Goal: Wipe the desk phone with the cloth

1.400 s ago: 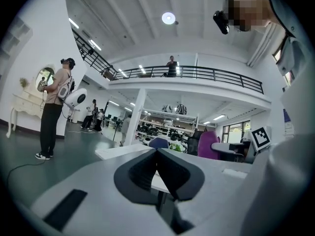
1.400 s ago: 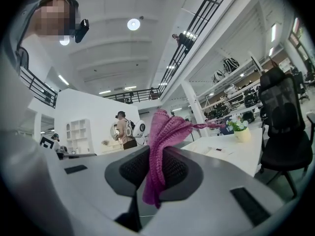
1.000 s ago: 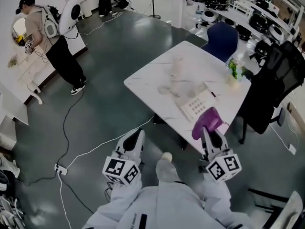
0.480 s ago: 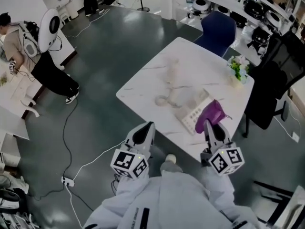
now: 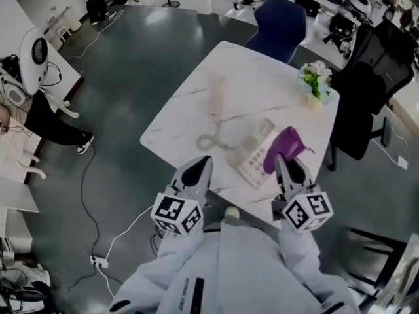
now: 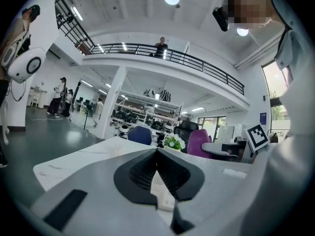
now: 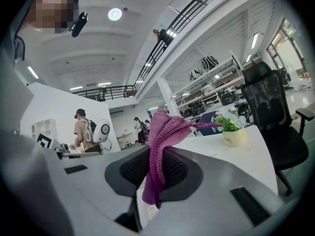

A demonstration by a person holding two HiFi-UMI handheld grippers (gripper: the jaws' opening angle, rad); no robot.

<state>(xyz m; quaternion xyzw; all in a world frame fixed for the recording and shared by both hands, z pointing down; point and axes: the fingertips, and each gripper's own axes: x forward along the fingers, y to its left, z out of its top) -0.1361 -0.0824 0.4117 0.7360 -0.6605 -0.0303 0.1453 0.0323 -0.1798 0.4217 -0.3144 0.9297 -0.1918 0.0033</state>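
right gripper (image 5: 285, 161) jaws pinch cloth (image 5: 282, 148) by phone (image 5: 253, 153) near table (image 5: 262, 87) edge (left gripper (image 5: 200, 167) jaws pressed together).

Desk phone (image 5: 254, 154) on table (image 5: 262, 77), near its front edge. Handset (image 5: 215, 97) lies behind-left of it on the tabletop. Cloth (image 5: 283, 150) at the phone's right end. Flower pot (image 5: 315, 84) at far right corner. Chair (image 5: 278, 19) behind table; office chair (image 5: 366, 97) right.

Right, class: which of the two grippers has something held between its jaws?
The right gripper: its jaws are shut on the purple cloth. The left gripper has its jaws together with nothing between them.
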